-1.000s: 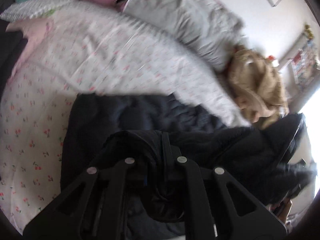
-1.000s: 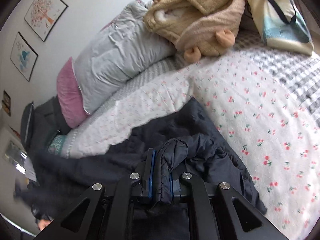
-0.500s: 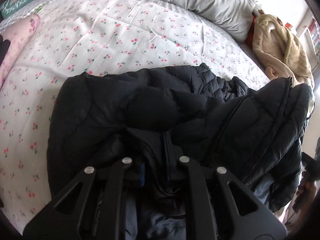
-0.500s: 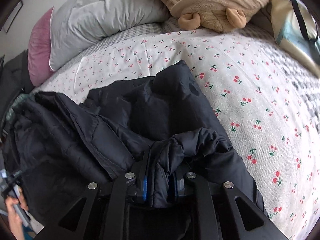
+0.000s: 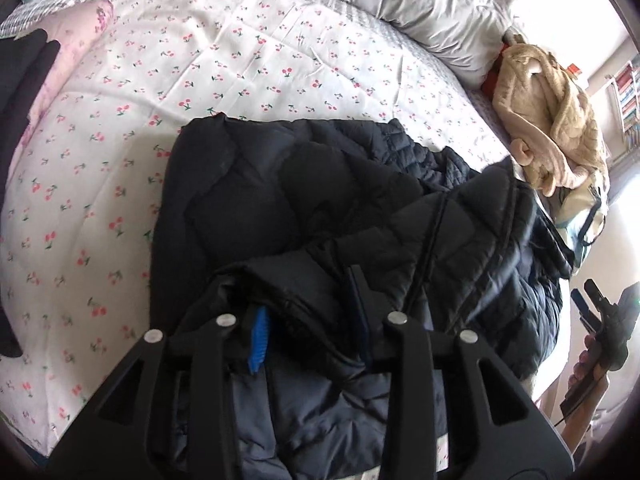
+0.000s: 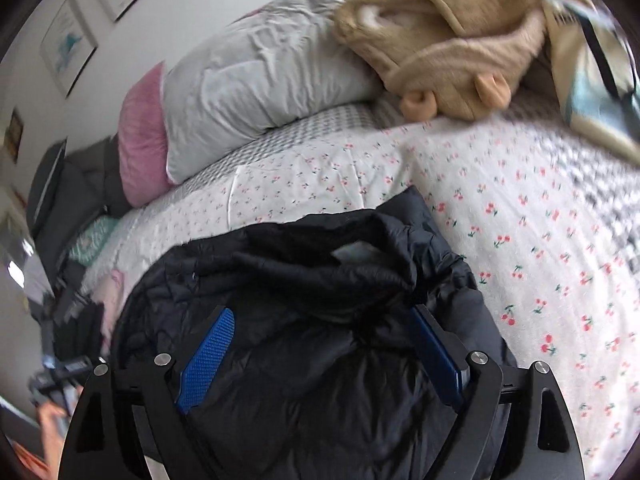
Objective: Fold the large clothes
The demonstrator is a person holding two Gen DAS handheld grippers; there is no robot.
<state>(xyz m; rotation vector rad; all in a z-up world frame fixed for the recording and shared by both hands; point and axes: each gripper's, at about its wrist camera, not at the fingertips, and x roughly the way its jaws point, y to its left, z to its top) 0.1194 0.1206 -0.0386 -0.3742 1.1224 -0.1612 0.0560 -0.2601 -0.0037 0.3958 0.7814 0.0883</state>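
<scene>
Black puffer jacket (image 5: 320,208) bunched on cherry-print bedspread (image 5: 224,60); my left gripper (image 5: 308,316) and right gripper (image 6: 324,344) both opening, fabric probably loose between jaws.

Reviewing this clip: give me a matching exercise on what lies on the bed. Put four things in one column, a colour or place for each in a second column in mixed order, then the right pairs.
Things:
1. puffer jacket
2. fleece garment
3. large pillow
4. small cushion

Descriptions:
A. pink, tucked beside the large pillow
B. dark, in front of both grippers on the cherry-print cover
C. tan, heaped at the head of the bed
D. pale grey, along the wall

Pairs: 1-B, 2-C, 3-D, 4-A
</scene>
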